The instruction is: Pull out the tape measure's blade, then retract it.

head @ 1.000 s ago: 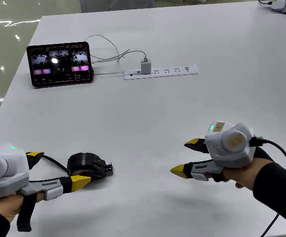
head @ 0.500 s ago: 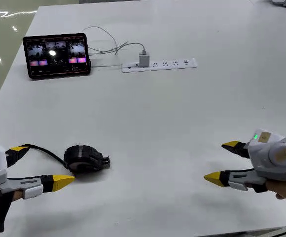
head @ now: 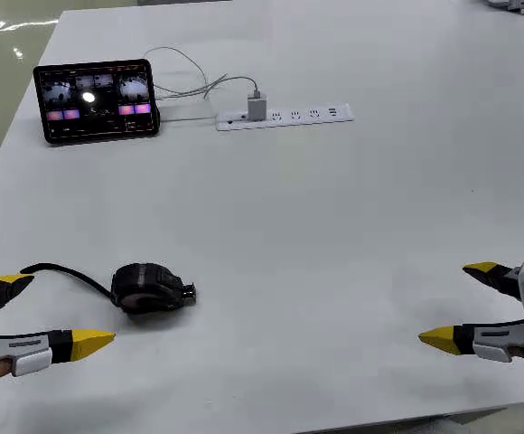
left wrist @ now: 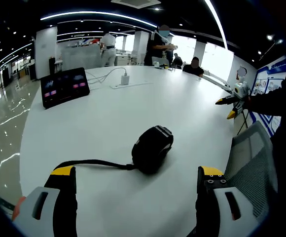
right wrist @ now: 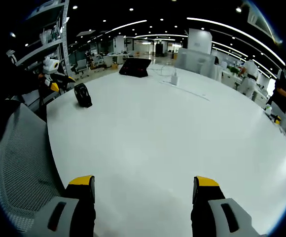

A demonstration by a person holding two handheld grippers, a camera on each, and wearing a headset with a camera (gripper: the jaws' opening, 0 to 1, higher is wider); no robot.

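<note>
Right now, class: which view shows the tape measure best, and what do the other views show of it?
The left gripper view: the tape measure lies close, large and central, strap plain. The head view shows it smaller, from above; the right gripper view shows it tiny, far off.

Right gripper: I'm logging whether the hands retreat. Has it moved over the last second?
Yes. Judged against the power strip, the right gripper has shifted rightward, widening its gap from the tape measure.
</note>
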